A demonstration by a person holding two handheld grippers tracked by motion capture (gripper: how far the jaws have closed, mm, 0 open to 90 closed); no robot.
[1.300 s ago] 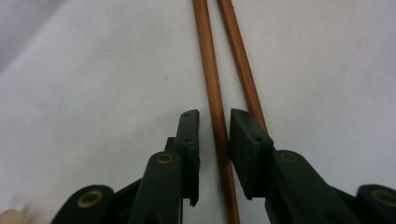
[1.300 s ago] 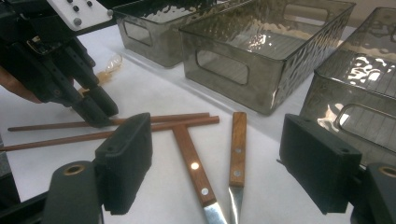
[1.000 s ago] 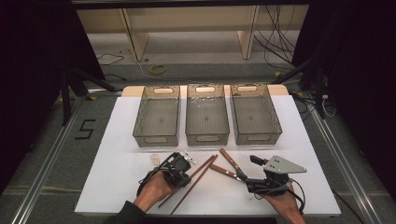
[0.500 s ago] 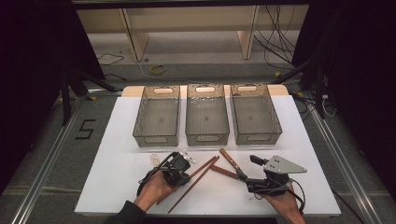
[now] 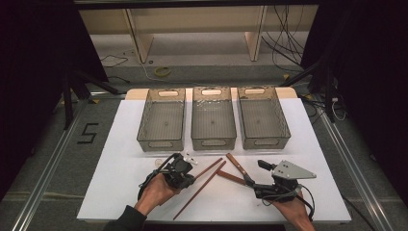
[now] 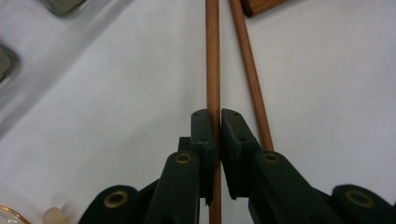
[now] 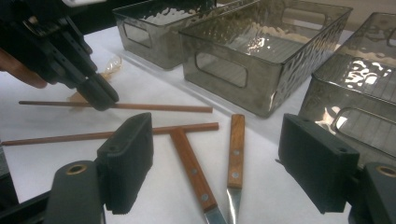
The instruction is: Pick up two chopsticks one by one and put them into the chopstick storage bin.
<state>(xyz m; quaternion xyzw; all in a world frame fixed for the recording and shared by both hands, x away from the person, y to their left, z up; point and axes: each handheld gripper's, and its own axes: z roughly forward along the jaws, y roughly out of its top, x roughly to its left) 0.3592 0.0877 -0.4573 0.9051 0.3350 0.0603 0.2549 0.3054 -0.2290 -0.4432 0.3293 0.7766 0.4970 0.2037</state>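
Left gripper view: left gripper point(image 6: 217, 122) clamped on one chopstick point(image 6: 213, 56); right gripper point(image 7: 224, 163) held apart. Slippage could be caused by the thin, round stick.

- The high view looks forward and down from above the person's side of the white table point(image 5: 120, 183), far enough back to take in all three clear bins point(image 5: 213, 124).
- The left gripper view looks steeply down, very near a wooden chopstick point(image 6: 213, 60).
- The right gripper view looks low and level across the table toward the bins point(image 7: 261, 60).
- All three views share the chopsticks.
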